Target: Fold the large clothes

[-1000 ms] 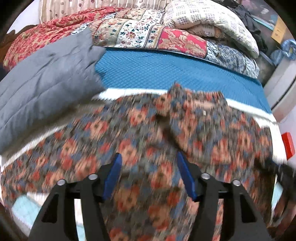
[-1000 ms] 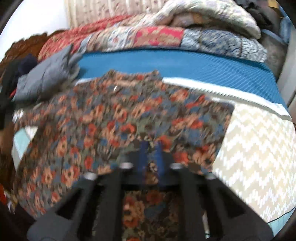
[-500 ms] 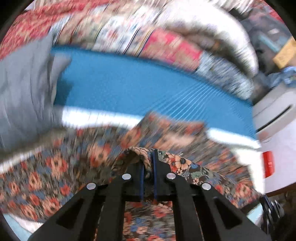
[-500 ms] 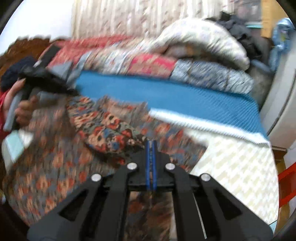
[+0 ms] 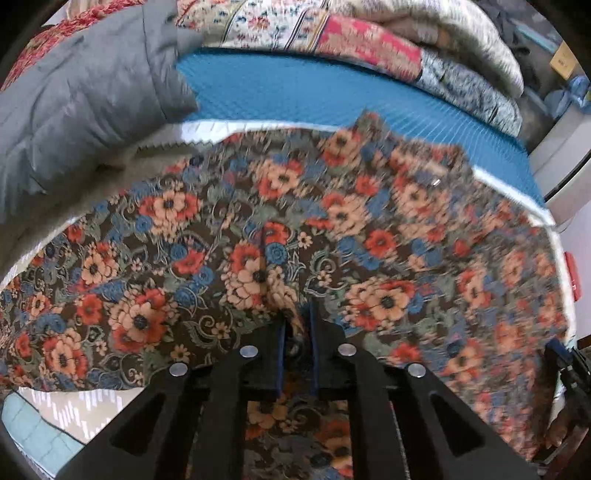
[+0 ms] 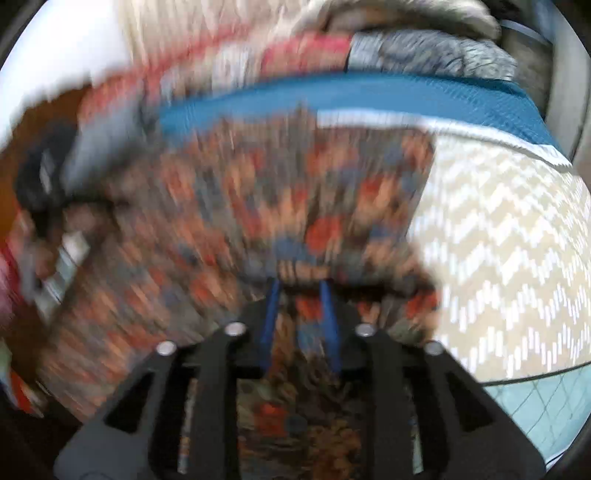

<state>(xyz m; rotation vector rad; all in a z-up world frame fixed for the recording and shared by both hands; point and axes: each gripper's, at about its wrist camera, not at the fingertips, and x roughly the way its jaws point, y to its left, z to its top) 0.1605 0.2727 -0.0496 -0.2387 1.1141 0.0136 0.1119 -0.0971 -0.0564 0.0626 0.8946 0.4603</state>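
A large floral garment (image 5: 332, 229) in red, orange and blue lies spread over the bed. My left gripper (image 5: 295, 328) is shut on a pinched ridge of its cloth near the front edge. In the right wrist view the same garment (image 6: 258, 206) is heavily blurred. My right gripper (image 6: 299, 295) has its blue fingers (image 6: 271, 306) a little apart with a fold of the cloth between them. The right gripper also shows at the right edge of the left wrist view (image 5: 561, 354).
A grey quilted jacket (image 5: 85, 103) lies at the left. A blue bedcover (image 5: 314, 88) runs behind the garment, with piled quilts and pillows (image 5: 369, 33) beyond. A beige zigzag sheet (image 6: 498, 251) lies right of the garment. A white appliance (image 5: 565, 162) stands at the right.
Both grippers have moved with the cloth in them; the left has dropped low onto the garment. The right gripper's fingers have parted slightly since half a second ago.
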